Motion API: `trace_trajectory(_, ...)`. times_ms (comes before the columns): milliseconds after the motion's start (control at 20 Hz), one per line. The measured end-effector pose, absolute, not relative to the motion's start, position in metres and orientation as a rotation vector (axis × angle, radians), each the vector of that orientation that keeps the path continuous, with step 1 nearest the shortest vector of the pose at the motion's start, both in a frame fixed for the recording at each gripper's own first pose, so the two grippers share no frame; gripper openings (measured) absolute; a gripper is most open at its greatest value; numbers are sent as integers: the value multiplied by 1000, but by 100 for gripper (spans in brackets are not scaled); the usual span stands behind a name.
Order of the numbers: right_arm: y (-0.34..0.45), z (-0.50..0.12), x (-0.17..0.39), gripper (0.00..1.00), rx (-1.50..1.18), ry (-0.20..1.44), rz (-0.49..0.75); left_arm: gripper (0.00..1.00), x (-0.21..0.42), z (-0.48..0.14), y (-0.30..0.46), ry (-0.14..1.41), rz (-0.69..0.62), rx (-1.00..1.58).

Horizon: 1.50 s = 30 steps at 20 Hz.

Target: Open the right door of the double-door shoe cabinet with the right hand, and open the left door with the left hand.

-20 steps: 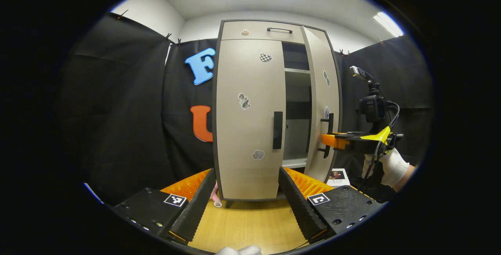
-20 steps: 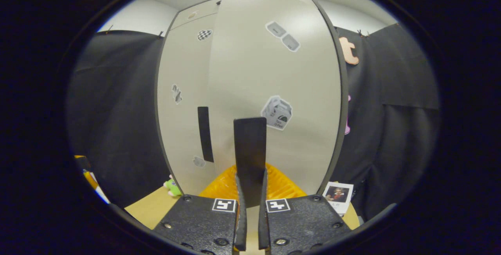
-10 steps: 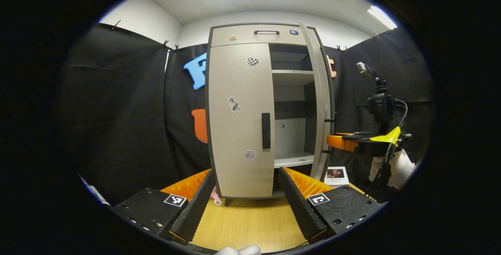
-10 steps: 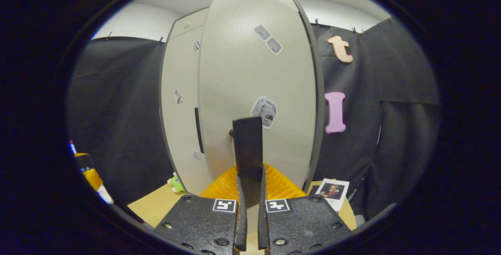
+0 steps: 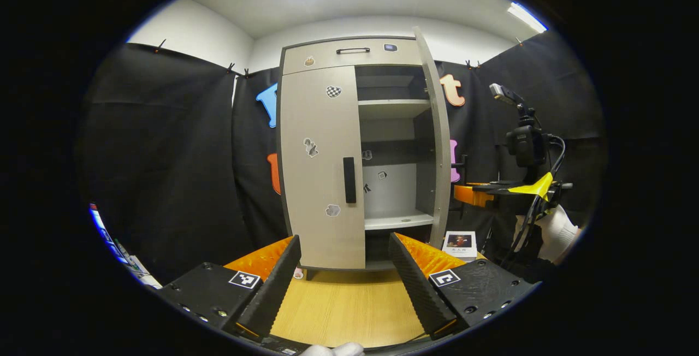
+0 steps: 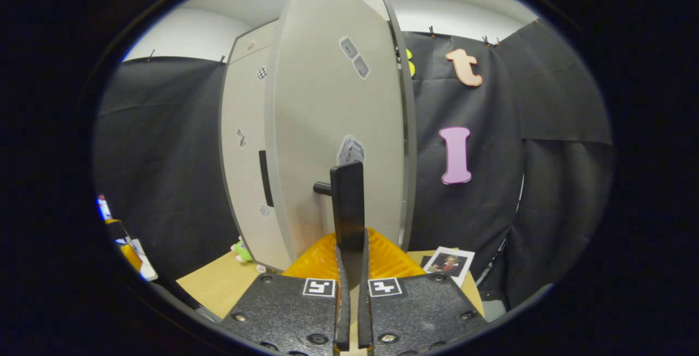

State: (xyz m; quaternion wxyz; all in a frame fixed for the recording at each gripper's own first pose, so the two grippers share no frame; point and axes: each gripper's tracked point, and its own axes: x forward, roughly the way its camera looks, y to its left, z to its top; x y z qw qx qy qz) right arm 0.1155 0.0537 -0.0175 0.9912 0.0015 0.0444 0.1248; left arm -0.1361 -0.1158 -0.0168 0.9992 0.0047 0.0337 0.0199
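Right gripper [image 6: 352,268] clamps the right door's handle [image 6: 349,203]; left gripper [image 5: 344,279] gapes wide.

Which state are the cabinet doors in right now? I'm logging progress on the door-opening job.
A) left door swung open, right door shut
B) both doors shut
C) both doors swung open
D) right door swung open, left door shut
D: the right door stands swung out, baring the shelves, with the right tool clamped on its handle, while the left door sits flush.
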Motion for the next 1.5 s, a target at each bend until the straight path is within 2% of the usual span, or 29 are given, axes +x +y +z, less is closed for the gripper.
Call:
trace_trajectory(550, 28, -17, 117, 4, -9, 82, 193, 96, -144, -7, -151, 55, 28, 11)
trace_trajectory(1300, 20, -21, 110, 4, 36, 102, 123, 96, -115, -7, -125, 63, 17, 5)
trace_trajectory(1400, 17, -20, 104, 8, 42, 98, 116, 97, -108, -12, -114, 69, 21, 16)
trace_trajectory(1500, 14, -16, 98, 20, 33, 81, 107, 96, -103, -15, -107, 80, 23, 14)
